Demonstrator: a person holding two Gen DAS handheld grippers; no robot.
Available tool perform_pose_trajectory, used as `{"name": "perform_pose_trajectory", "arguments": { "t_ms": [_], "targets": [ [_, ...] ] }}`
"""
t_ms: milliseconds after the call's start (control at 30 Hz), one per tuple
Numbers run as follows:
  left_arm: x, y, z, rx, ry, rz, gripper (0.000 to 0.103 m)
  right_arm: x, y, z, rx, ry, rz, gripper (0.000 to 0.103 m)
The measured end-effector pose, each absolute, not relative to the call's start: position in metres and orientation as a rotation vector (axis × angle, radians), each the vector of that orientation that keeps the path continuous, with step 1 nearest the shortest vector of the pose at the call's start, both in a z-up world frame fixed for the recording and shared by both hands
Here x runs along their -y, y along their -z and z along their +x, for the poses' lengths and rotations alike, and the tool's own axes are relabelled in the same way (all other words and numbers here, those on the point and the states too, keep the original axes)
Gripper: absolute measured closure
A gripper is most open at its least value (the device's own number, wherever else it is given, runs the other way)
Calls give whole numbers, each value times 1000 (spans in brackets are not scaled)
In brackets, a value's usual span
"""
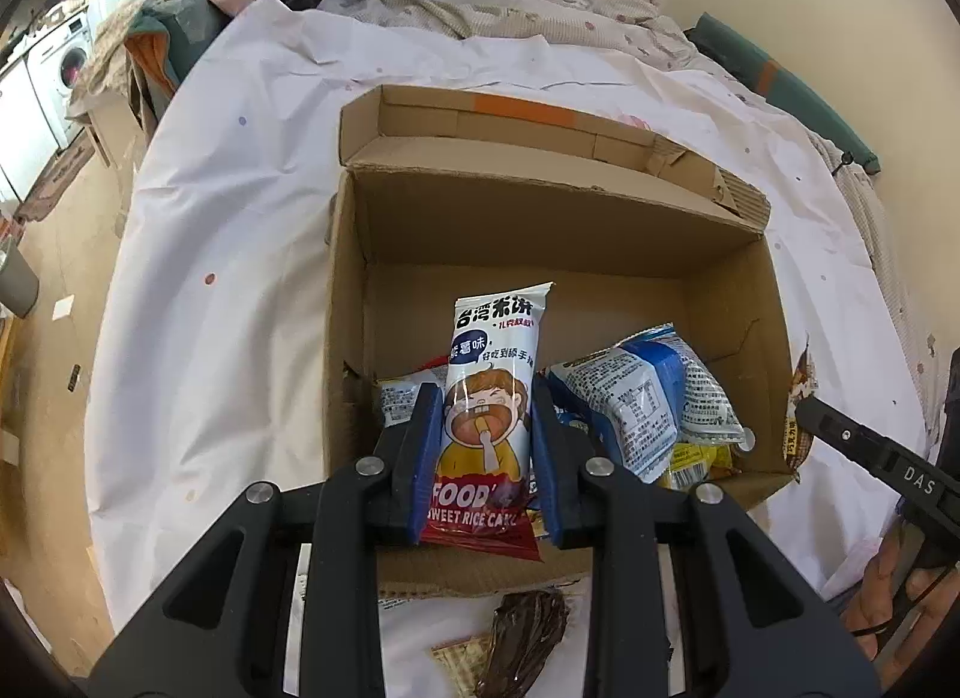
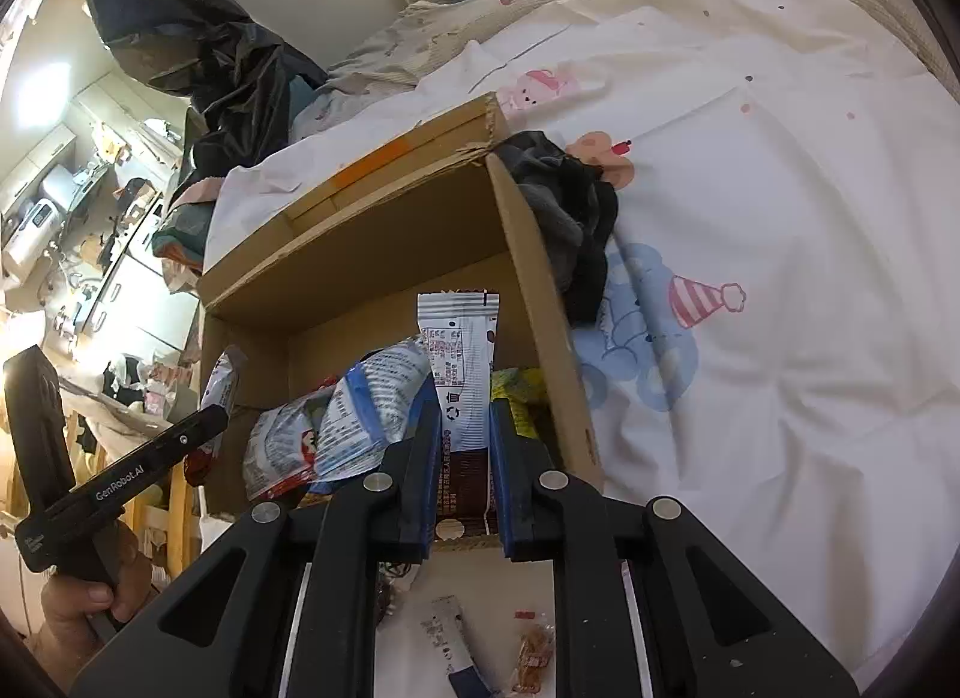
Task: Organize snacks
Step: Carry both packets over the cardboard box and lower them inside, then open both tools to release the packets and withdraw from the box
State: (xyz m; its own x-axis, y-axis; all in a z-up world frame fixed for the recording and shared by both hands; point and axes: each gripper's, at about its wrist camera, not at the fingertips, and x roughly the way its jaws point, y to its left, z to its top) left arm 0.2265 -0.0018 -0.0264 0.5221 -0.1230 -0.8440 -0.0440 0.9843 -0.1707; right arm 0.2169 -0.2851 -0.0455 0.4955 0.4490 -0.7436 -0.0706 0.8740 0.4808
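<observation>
Two tongs, left tongs (image 1: pixel 485 428) and right tongs (image 2: pixel 463 446), each gripping upright snack packets (image 1: pixel 489 398) above box (image 1: pixel 744 302)

snack packets (image 1: pixel 648 398) in box (image 1: pixel 540 218) (on bedsheet (image 1: pixel 240 188))

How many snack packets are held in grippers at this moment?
2: the white rice cake packet in the left gripper, and the white-and-brown snack packet in the right gripper, both above the open cardboard box.
</observation>
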Motion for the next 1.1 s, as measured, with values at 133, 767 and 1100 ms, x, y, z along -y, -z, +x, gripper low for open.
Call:
{"name": "perform_pose_trajectory", "arguments": {
  "t_ms": [133, 767, 1100],
  "targets": [
    [3, 28, 228, -1011, 39, -164, 78, 280, 49, 222, -1023, -324, 403, 86],
    [22, 32, 215, -1017, 80, -89, 64, 265, 50, 222, -1025, -354, 348, 83],
    [15, 21, 208, -956, 27, -82, 16, 267, 37, 215, -952, -361, 363, 30]
  ]
}}
